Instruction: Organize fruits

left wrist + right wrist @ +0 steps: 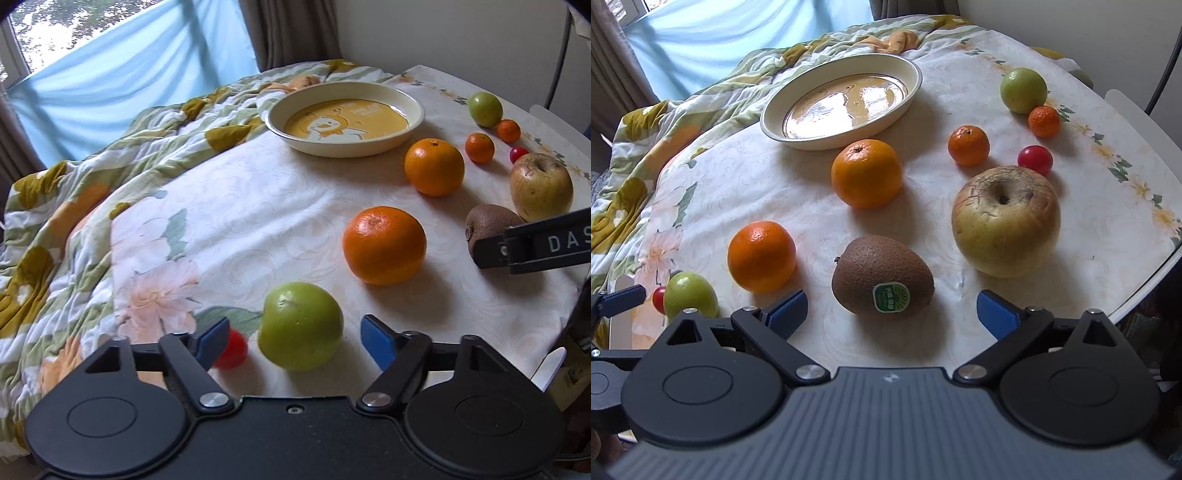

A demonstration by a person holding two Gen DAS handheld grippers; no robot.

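Blue-padded and spread wide, your left claw [295, 341] sat low at the near side of the plate [415, 112], its fingers flanking a green apple [300, 325] without touching it; a small red tomato [232, 349] lay just beside the left pad. Your right claw [892, 314] was spread just as wide, and the stickered kiwi [882, 275] lay between and just ahead of its pads, untouched.

Judging by that, the grasp was the step in hand. You needed to bring each claw forward until its pads sat level with the widest part of the fruit, then close slowly, since round fruit will likely squirt out of an off-centre pinch. On the left, you had to keep the tomato outside the closing pad.

Every fruit was on the tabletop [820, 218] and none in the plate. The oranges [866, 172] lay between your claws and the plate, so carrying high over them looked safest. Beyond the big wrinkled apple [1006, 221], away from the plate, the tabletop edge curved close. Left of the plate, a rumpled quilt [74, 206] gave poor footing for anything that rolled.
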